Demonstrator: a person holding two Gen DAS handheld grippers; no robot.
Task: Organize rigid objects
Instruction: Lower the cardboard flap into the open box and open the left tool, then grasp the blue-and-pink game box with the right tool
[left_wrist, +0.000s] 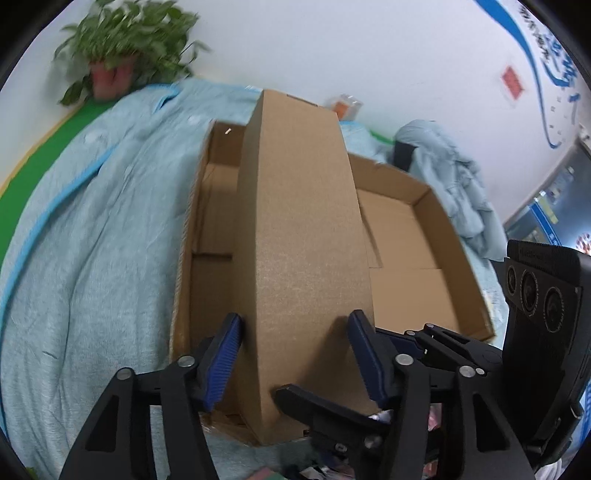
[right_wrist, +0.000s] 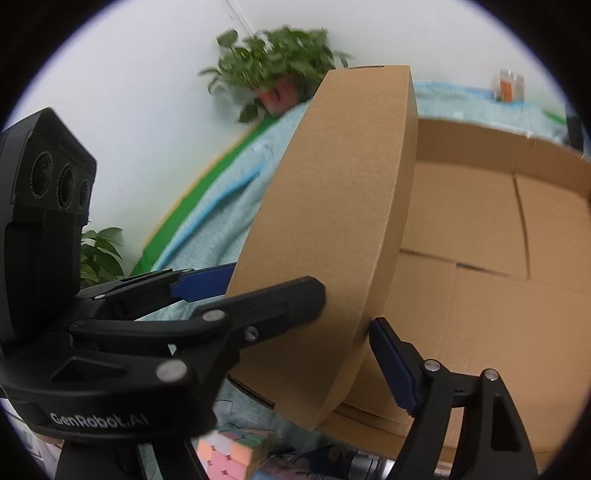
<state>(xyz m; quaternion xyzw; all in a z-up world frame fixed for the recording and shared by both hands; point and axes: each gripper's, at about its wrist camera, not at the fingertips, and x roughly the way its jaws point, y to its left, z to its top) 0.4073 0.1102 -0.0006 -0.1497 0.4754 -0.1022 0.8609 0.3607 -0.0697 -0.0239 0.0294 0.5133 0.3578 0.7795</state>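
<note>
A long closed cardboard box (left_wrist: 299, 229) is held above a wide open cardboard tray (left_wrist: 413, 240) that lies on a light blue blanket. My left gripper (left_wrist: 295, 354) is shut on the long box's near end, blue pads on both its sides. My right gripper (right_wrist: 340, 325) is shut on the same long box (right_wrist: 332, 229) from the other side, one finger on its broad face, the other pad at its edge. The tray's floor (right_wrist: 498, 295) is bare. A pastel puzzle cube (right_wrist: 232, 454) lies below the right gripper.
A potted plant (left_wrist: 122, 55) stands at the back left against the white wall. A second plant (right_wrist: 99, 251) shows at the left. A small clear container with orange contents (left_wrist: 345, 105) sits behind the tray. Crumpled blue cloth (left_wrist: 454, 173) lies at the right. Small items (left_wrist: 432, 421) lie below the grippers.
</note>
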